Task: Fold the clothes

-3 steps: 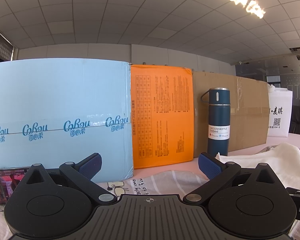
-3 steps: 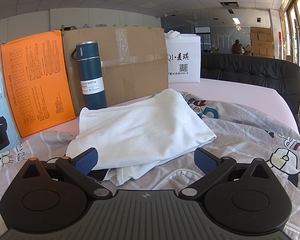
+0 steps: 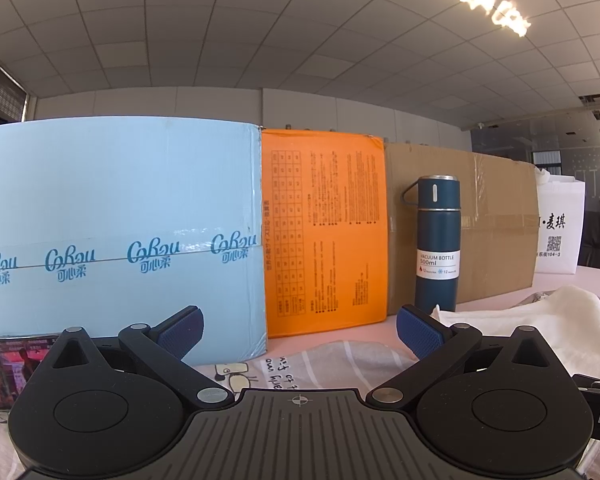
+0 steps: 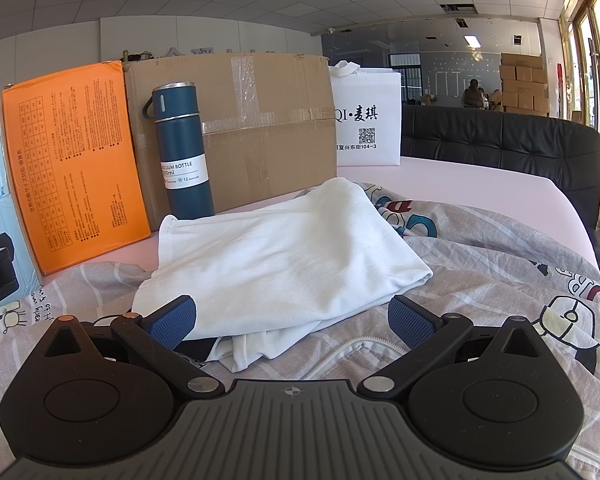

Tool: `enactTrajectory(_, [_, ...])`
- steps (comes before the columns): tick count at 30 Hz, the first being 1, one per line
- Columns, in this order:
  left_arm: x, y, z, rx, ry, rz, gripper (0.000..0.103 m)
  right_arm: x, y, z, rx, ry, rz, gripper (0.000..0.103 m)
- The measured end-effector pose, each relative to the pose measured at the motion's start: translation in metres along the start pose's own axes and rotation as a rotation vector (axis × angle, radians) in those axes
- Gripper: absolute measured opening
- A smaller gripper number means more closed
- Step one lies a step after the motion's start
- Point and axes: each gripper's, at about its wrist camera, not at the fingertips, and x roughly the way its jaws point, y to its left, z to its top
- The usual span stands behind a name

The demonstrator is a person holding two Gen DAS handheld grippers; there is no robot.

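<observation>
A white garment (image 4: 284, 256) lies folded in a loose pile on the patterned grey sheet (image 4: 500, 264). My right gripper (image 4: 292, 320) is open and empty, its blue pads on either side of the garment's near edge. In the left wrist view the garment (image 3: 540, 328) shows at the right. My left gripper (image 3: 298, 330) is open and empty, to the left of the garment, pointing at the boxes.
A light blue box (image 3: 116, 232), an orange box (image 3: 324, 232) and a cardboard box (image 4: 252, 128) stand in a row at the back. A dark blue vacuum bottle (image 4: 182, 152) stands before them. A white bag (image 4: 368, 120) and black sofa (image 4: 500, 140) lie beyond.
</observation>
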Motion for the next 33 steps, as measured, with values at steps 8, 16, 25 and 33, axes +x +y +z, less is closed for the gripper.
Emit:
enactTrajectory(8, [-0.0016, 0.0011, 0.0003, -0.001, 0.0, 0.002, 0.103, -0.0001, -0.0003, -0.0002, 0.0, 0.0, 0.0, 0.103])
enactTrajectory(16, [-0.0046, 0.0015, 0.0029, -0.001, 0.004, 0.001, 0.103, -0.0007, 0.001, -0.0005, 0.001, 0.002, 0.0, 0.103])
enactTrajectory(25, [-0.0041, 0.0028, 0.004, -0.007, 0.009, -0.007, 0.103, 0.0011, -0.0003, 0.0001, 0.003, 0.012, 0.002, 0.103])
enactTrajectory(33, [-0.0057, 0.0028, 0.0039, -0.006, 0.009, -0.011, 0.103, 0.0031, -0.0052, 0.002, 0.039, 0.031, -0.003, 0.103])
